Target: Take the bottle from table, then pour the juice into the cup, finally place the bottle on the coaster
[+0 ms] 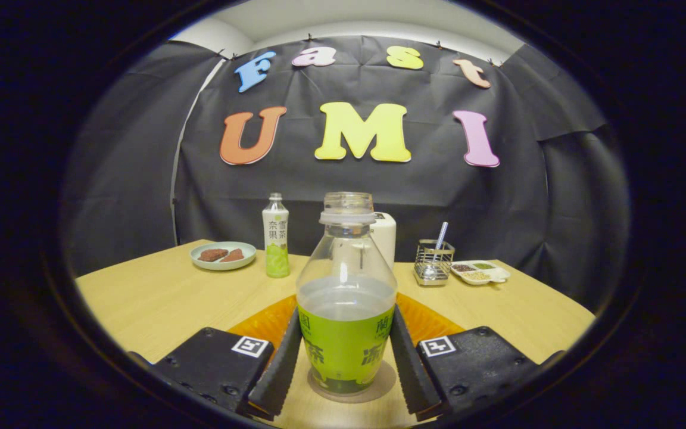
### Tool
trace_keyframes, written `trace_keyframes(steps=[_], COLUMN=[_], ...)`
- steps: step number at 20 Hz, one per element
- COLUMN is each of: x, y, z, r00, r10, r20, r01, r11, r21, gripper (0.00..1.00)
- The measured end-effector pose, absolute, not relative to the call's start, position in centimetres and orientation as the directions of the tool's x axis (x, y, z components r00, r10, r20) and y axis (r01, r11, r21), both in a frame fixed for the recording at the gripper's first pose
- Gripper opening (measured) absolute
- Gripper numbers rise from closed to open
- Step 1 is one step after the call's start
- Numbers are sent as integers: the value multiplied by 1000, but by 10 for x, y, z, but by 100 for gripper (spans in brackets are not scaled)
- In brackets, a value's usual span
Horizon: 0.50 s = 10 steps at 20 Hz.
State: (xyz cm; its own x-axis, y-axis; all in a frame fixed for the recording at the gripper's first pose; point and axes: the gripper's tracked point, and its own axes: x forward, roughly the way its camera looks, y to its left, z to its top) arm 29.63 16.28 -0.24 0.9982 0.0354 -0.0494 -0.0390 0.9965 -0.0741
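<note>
Uncapped juice bottle [346, 298] stands upright on a round coaster [352, 388] on the worktop [158, 298], between the jaws of the gripper [346, 363]. Jaws flank its label; contact cannot be told. Orange mat [432, 322] behind. Bottles: two; the second, capped [276, 235], stands beyond, near one plate [224, 255]. One wire caddy [433, 262], one divided dish [479, 271], one white container [386, 235].

Soft, even light falls from above — the surface [158, 298] glows warm and the bottle [346, 298] stays sharp, with faint glints on its shoulder. Fisheye bending curves the edges — corners dim.
</note>
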Motion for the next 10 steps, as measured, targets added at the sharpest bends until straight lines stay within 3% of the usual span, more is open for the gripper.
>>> trace_keyframes(steps=[7,10], x=[287,278], y=[160,162], z=[0,12], r00=[997,998], r10=[42,50], r20=[-67,-43], r01=[-46,-54], r11=[997,995], r21=[-65,-84], gripper=[83,96])
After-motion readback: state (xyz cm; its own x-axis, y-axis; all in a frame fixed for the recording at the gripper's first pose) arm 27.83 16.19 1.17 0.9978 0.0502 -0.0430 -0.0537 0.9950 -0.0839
